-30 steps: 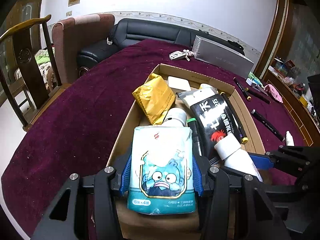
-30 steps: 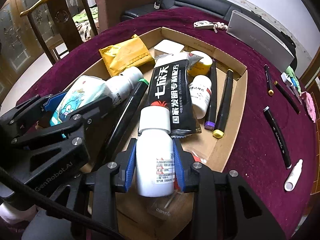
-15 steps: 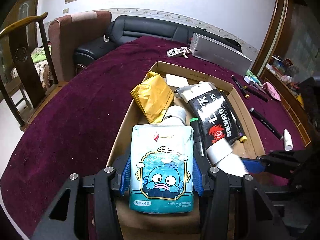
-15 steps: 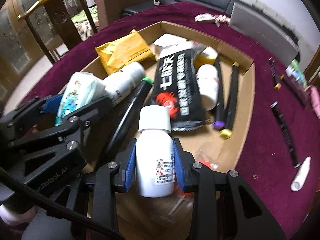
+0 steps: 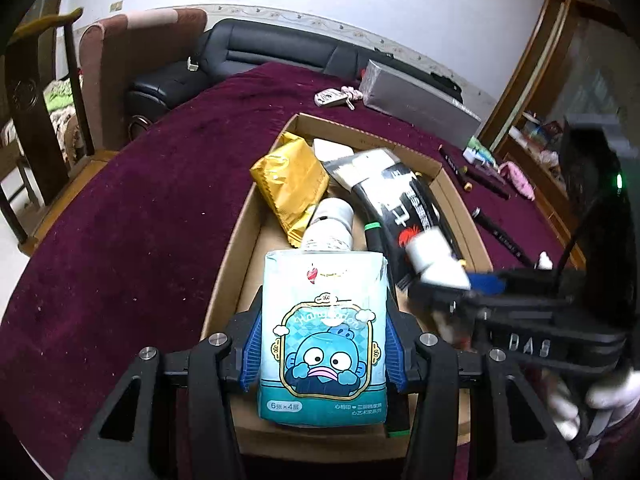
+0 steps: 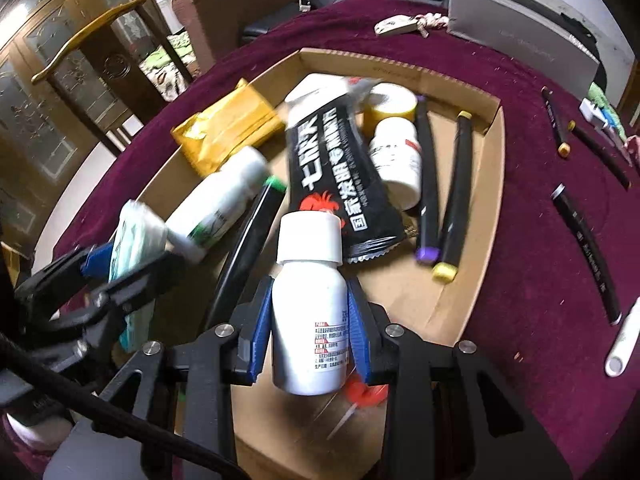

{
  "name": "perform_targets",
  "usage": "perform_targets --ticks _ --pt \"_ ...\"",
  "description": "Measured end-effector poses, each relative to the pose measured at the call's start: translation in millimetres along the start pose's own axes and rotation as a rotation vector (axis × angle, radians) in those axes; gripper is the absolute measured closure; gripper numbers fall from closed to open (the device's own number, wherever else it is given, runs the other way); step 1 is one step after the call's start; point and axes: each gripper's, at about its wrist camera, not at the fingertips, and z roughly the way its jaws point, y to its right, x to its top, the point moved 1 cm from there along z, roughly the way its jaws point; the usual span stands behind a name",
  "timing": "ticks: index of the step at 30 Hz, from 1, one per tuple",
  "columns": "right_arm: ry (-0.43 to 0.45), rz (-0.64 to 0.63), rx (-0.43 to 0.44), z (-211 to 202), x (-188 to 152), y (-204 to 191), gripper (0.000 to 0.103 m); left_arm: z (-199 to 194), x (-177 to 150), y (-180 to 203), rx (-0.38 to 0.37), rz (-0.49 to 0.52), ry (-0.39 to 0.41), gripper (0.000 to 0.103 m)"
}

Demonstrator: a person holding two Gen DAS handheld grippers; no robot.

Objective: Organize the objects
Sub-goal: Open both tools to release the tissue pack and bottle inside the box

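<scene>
My left gripper (image 5: 322,344) is shut on a light-blue tissue pack (image 5: 323,336) with a cartoon face, held over the near end of a shallow cardboard box (image 5: 236,248). My right gripper (image 6: 310,320) is shut on a white pill bottle (image 6: 310,304), held over the same box (image 6: 486,208). In the box lie a yellow packet (image 5: 290,184), a black pouch (image 6: 336,168), a second white bottle (image 6: 218,200), a small white bottle (image 6: 398,160), a yellow-banded jar (image 6: 390,102) and black markers (image 6: 454,192). The tissue pack also shows at the left in the right wrist view (image 6: 134,240).
The box sits on a maroon tablecloth (image 5: 140,216). Loose markers (image 6: 584,240), a white tube (image 6: 624,340), a grey flat box (image 5: 416,100) and keys (image 5: 336,97) lie on the cloth beyond and right of it. A wooden chair (image 5: 36,92) and black sofa stand behind.
Both grippers have lifted and drawn back a little with their loads. The white bottle has risen clear of the black pouch. The box contents have not moved.
</scene>
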Motion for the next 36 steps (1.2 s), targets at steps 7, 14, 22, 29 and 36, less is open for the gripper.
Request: perform_targets --ticks 7,14,22,29,36 --pt "0.006 0.032 -0.011 2 14 13 0.071 3 0 10 0.003 0.047 -0.047 0.059" --pt "-0.004 0.035 0.003 3 16 14 0.071 -3 -13 32 -0.034 0.146 -0.099 0.059" --pt "-0.078 -0.029 0.075 4 7 -2 0.071 12 -13 36 -0.003 0.151 -0.127 0.059" --pt "-0.069 -0.01 0.04 4 7 4 0.071 13 -13 40 0.065 0.178 -0.093 0.056" --pt "-0.066 -0.034 0.013 1 -2 -6 0.07 17 -16 42 0.075 0.196 -0.086 0.052"
